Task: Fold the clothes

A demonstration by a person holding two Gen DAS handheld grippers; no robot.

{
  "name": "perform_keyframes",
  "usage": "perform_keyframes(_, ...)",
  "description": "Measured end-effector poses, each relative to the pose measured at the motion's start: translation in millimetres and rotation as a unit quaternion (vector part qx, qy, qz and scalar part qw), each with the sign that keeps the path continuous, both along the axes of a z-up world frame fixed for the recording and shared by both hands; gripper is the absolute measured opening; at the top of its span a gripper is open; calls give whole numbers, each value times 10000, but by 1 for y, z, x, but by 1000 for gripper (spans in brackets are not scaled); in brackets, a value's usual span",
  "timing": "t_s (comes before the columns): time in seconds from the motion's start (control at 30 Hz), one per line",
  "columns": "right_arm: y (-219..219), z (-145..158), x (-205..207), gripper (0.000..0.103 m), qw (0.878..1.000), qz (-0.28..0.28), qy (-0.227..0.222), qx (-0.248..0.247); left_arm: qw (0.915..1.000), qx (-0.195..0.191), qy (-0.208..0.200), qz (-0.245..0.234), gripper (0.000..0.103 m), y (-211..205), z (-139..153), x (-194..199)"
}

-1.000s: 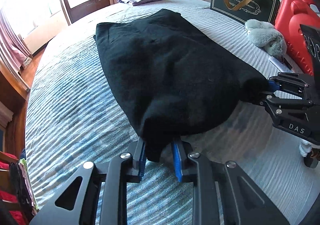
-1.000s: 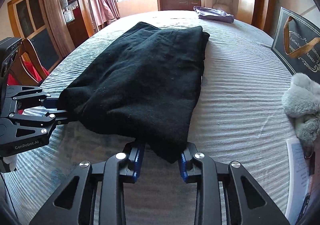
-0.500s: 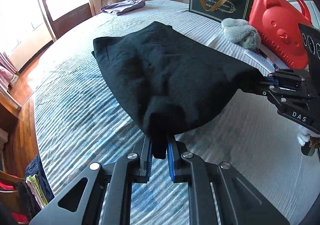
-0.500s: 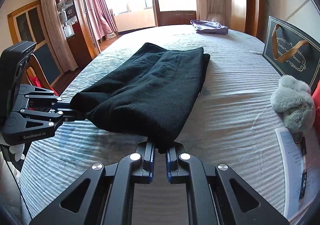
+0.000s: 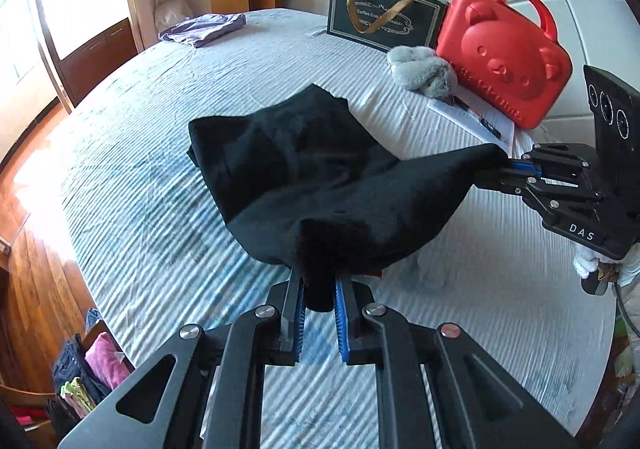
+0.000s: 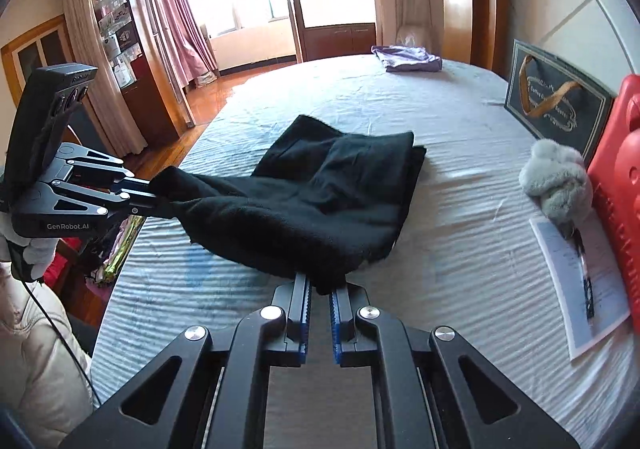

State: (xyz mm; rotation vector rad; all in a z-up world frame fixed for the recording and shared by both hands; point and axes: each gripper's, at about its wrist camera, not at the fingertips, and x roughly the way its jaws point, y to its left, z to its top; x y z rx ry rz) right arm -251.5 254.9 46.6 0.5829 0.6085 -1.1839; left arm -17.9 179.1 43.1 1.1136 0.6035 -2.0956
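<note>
Both the left gripper [image 5: 319,291] and the right gripper [image 6: 319,289] pinch near corners of the black garment [image 5: 320,185], lifting its near edge, apparently clear of the striped bed [image 5: 152,249]; the far part lies flat.

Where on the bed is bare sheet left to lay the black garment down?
Bare sheet runs between the black garment and the purple garment, and along the window side. The headboard side is crowded: gift bag, grey plush, red case, paper.
</note>
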Motion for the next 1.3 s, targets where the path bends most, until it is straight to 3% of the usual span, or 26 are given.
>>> perform_keyframes(0.17, -86, 27, -5, 7, 9990, 57, 156, -422, 9985, -294, 22, 456, 11, -93, 11, -8)
perform_keyframes(0.27, -144, 20, -12, 7, 9992, -6, 117, -374, 9962, -251, -155, 815, 11, -152, -4, -13)
perform_keyframes(0.47, -235, -52, -23, 7, 9980, -383, 60, 508, 9889, 45, -727, 1294, 16, -214, -81, -30)
perform_keyframes(0.5, -243, -68, -24, 10, 9964, -475, 125, 692, 9887, 31, -763, 1294, 16, -218, -93, -32)
perform_keyframes(0.53, -248, -81, -26, 24, 9946, -603, 227, 808, 9882, -128, -789, 1308, 23, -219, -99, -31)
perform_keyframes(0.57, -252, -91, -28, 30, 9932, -729, 270, 864, 9876, -251, -806, 1320, 34, -218, -97, -29)
perform_keyframes(0.6, -250, -91, -34, 34, 9933, -870, 129, 751, 9871, -358, -815, 1333, 38, -218, -95, -27)
perform_keyframes(0.63, -247, -87, -43, 49, 9912, -1099, 20, 744, 9880, -237, -700, 1360, 40, -220, -91, -21)
perform_keyframes(0.7, -237, -74, -68, 58, 9853, -1531, -299, 696, 9874, -37, -467, 1510, 42, -221, -75, -4)
perform_keyframes(0.77, -217, -55, -89, 58, 9800, -1792, -643, 575, 9861, -109, -346, 1623, 45, -209, -55, 11)
perform_keyframes(0.87, -178, -42, -89, 58, 9791, -1762, -794, 638, 9858, 39, -244, 1662, 48, -184, -46, 17)
perform_keyframes(0.93, -154, -35, -88, 48, 9783, -1740, -877, 699, 9859, 170, -193, 1652, 48, -165, -50, 15)
perform_keyframes(1.07, -128, -46, -70, 44, 9790, -1572, -832, 997, 9867, 393, -164, 1571, 48, -136, -66, 4)
perform_keyframes(1.27, -133, -61, -60, 44, 9797, -1488, -815, 1072, 9861, 316, -430, 1574, 47, -127, -79, -10)
perform_keyframes(1.3, -135, -66, -59, 37, 9785, -1496, -811, 1164, 9858, 310, -487, 1578, 45, -126, -80, -11)
